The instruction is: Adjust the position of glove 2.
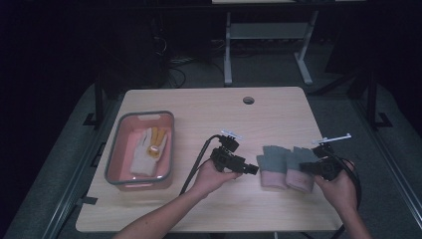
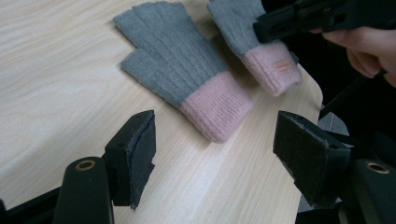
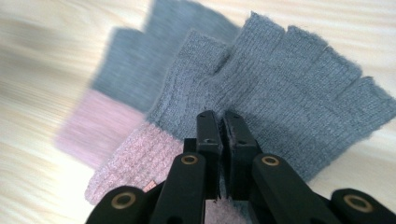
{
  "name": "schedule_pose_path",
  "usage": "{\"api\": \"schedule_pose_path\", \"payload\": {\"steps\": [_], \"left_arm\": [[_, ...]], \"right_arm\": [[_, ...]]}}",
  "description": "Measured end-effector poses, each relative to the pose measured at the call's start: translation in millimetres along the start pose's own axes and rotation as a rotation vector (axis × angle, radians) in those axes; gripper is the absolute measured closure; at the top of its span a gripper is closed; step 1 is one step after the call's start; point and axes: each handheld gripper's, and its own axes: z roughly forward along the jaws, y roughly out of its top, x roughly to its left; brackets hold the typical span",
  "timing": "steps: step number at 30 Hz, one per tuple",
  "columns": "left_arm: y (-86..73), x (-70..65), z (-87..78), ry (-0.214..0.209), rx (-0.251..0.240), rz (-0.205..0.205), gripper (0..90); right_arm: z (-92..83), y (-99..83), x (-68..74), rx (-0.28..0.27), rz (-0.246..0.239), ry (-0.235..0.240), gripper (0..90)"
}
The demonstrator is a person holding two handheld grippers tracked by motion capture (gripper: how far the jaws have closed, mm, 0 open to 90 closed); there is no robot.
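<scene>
Right tongs (image 3: 223, 122) pinch the right glove (image 3: 280, 93); left tongs (image 2: 215, 149) spread. High view adds a bin (image 1: 115, 159) at 9 o'clock.

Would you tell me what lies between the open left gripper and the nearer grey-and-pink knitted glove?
Only bare wooden table, per the left gripper view: left gripper, nearer grey-and-pink knitted glove.

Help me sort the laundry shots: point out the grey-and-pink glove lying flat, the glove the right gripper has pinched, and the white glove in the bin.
flat glove (image 2: 177, 70): left gripper view, grey palm.
pinched glove (image 3: 289, 98): right gripper view, grey knit back.
white glove (image 1: 144, 157): high view, white palm.
</scene>
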Motion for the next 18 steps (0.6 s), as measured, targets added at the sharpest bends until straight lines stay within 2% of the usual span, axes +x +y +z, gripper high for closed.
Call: {"api": "schedule_pose_path", "payload": {"steps": [2,6,10,18], "left_arm": [[-0.3,0.6,-1.7,0.001,0.0,0.006,29.9],[-0.4,1.6,-5.1,0.005,-0.003,0.006,29.9],[-1.1,6.8,-8.5,0.015,-0.014,-0.007,29.8],[-4.7,10.3,-5.6,0.017,-0.009,-0.017,29.8]], "right_arm": [[1.1,6.6,8.4,-0.005,-0.013,0.025,86.2],[6.2,17.3,21.6,-0.001,-0.037,0.041,86.1],[14.0,24.7,30.2,-0.001,-0.054,0.066,86.1],[31.6,32.7,44.4,0.037,-0.089,0.074,85.9]]}}
